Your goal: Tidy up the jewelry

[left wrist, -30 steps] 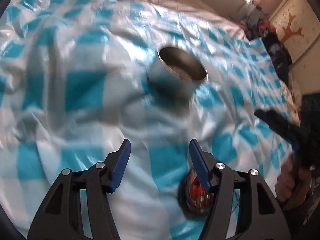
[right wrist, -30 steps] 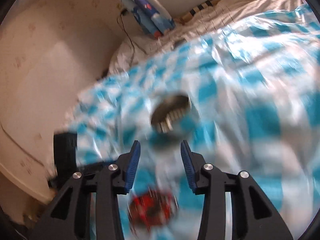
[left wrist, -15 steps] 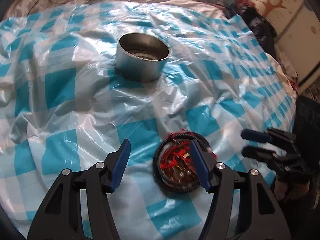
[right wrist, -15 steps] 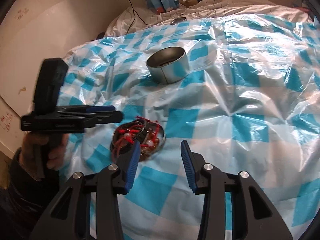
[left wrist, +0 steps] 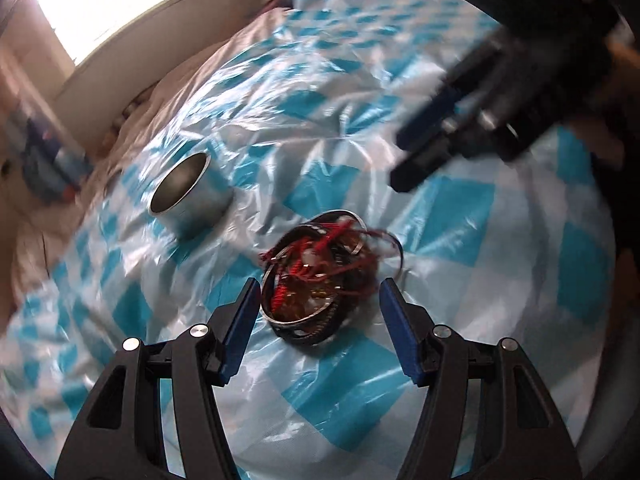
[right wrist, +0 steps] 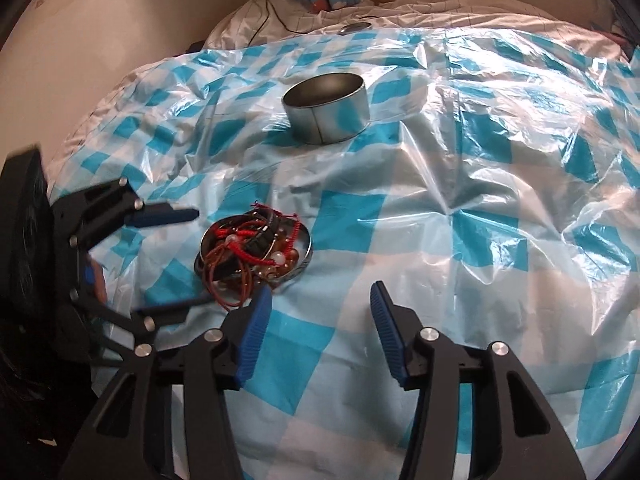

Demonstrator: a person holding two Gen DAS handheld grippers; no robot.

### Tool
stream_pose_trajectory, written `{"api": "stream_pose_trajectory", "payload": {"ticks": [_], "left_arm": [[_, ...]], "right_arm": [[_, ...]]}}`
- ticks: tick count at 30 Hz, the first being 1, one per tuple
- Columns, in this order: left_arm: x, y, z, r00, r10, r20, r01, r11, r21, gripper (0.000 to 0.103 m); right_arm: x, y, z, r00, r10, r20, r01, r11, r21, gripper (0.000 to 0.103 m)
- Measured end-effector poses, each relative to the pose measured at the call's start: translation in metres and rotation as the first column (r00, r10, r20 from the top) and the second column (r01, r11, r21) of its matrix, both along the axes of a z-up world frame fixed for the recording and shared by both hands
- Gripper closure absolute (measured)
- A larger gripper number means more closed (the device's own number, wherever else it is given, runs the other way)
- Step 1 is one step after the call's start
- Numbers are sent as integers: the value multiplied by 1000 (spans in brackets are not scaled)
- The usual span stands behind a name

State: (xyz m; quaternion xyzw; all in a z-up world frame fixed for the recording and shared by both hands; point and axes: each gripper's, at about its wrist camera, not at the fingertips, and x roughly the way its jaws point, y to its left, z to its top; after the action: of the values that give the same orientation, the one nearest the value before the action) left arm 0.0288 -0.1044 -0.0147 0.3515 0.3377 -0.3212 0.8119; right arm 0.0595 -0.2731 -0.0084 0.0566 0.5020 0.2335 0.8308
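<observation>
Both hand-held grippers stand wide and hold nothing. Left hand-held gripper [left wrist: 316, 298] frames the dish [left wrist: 320, 278] between its blue fingers [left wrist: 240, 320], close on either side but not touching as far as the blur allows. Right hand-held gripper [right wrist: 318, 312] hovers over the sheet [right wrist: 460, 208] just beside the dish [right wrist: 256, 250] — its left finger [right wrist: 256, 326] sits near the rim, apart from it. That shallow metal dish lies on the blue-and-white checked plastic sheet spread over a bed, heaped with jewelry [right wrist: 250, 246]: red cords, pale beads, amber beads and a dark band, tangled, with brown loops spilling over the near edge. Farther back on the sheet stands a tin [right wrist: 326, 108], upright and well apart from the dish — its inside looks bare in the right view.
</observation>
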Motion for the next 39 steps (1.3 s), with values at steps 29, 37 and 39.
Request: {"api": "stream_pose_trajectory", "payload": {"ticks": [29,37,39], "left_arm": [[20,20,14,993,-6,-121,-17,982,-189,93],[25,26,11,983,-15,-182,-22,980,-200,93],[25,29,11,981,-14,-192,-26,979,-204,93]], "right_arm": [[-8,26,5,985,115,131,-101,989,-111,47],[-6,55,14,940,234,246,-205,969,-138,47],[0,61,11,934,255,250,-223,964,-147,47]]}}
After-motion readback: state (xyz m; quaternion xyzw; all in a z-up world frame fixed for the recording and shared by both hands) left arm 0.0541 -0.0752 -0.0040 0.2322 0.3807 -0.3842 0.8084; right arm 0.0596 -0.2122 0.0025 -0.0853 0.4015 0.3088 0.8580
